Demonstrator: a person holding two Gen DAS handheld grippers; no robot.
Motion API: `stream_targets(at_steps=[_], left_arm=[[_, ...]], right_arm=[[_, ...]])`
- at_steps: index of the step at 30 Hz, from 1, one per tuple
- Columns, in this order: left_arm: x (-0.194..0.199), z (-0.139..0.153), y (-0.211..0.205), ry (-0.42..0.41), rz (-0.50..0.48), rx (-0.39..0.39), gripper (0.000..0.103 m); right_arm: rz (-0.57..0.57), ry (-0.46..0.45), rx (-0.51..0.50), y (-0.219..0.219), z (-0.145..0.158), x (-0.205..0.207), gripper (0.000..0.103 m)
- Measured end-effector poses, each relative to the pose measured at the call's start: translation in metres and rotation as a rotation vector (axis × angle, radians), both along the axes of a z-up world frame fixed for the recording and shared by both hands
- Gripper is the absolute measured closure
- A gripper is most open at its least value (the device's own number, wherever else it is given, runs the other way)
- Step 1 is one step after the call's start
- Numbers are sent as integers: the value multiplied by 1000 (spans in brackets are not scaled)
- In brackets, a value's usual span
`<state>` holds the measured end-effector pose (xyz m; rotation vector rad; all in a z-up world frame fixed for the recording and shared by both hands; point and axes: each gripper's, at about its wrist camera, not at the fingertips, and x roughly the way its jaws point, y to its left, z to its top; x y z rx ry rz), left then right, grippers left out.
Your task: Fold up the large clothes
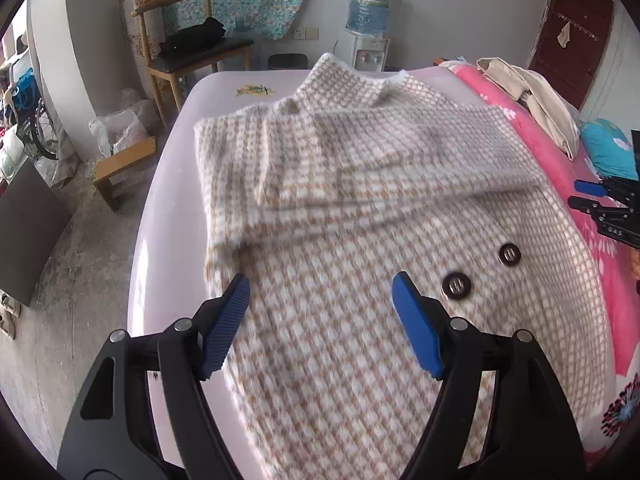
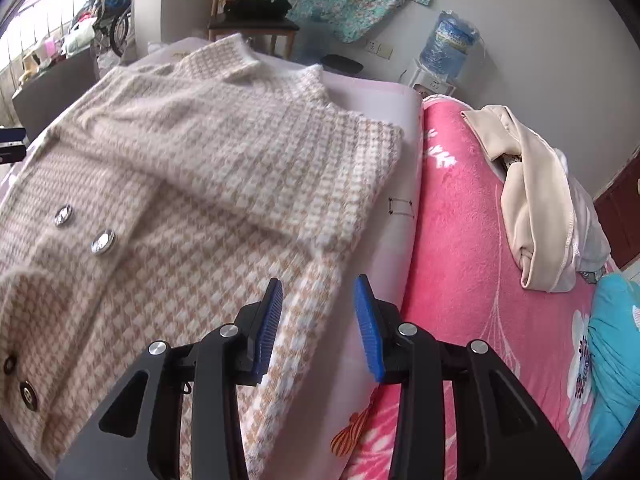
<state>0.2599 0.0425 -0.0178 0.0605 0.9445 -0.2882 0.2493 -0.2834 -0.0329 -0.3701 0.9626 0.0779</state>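
Observation:
A beige and white houndstooth coat lies flat on a pale pink bed sheet, collar at the far end, both sleeves folded across the chest. Two dark buttons show on its front. My left gripper is open and empty, hovering over the coat's left lower edge. In the right wrist view the coat fills the left half, and my right gripper is open and empty above the coat's right edge. The right gripper also shows at the right edge of the left wrist view.
A pink floral blanket lies along the coat's right side with a cream garment and a teal pillow on it. Beyond the bed stand a wooden chair and a water dispenser. Bare floor lies left.

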Motion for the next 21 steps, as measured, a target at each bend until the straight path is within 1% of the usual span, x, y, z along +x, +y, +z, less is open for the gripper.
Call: stream_targets(at_steps=[2,4,5,6,9,11,12,15,17,19,21], left_arm=[[-22,-5,0,15,-10,-8,33],[-42,-10,-2,12,-14,3,33],[-52,-11,-2,5,-13,10,33],[-62,-11,-1,-4,-14,9,33],[-93,-12,11,-36,-3,14,33],[-106,-16,21,-36,19,-2,33],[-111,-19,26,-31,34,-13,33],[-122,-25,37,-27,65,-46,33],[-128,-26,39,-44,81,-42,33],[-133,-26,37,-58,86,-40,33],[-141,-27,36,-73,94,-32,33]], right_arm=[[-9,15,-43,4,-15,0,67],[-36,12,-97,1,-28,8,67],[-66,29,-94,-5,-33,12,67],[-94,43,-54,-16,-34,15,60],[-163,29,4,-42,-27,12,59],[-188,36,45,-50,-22,9,59],[-194,32,46,-48,-19,8,59],[-178,-17,45,-33,-4,5,59],[-154,-38,57,-21,0,9,59],[-152,-28,22,-12,-10,19,59],[-204,18,-88,-13,-31,32,57]])
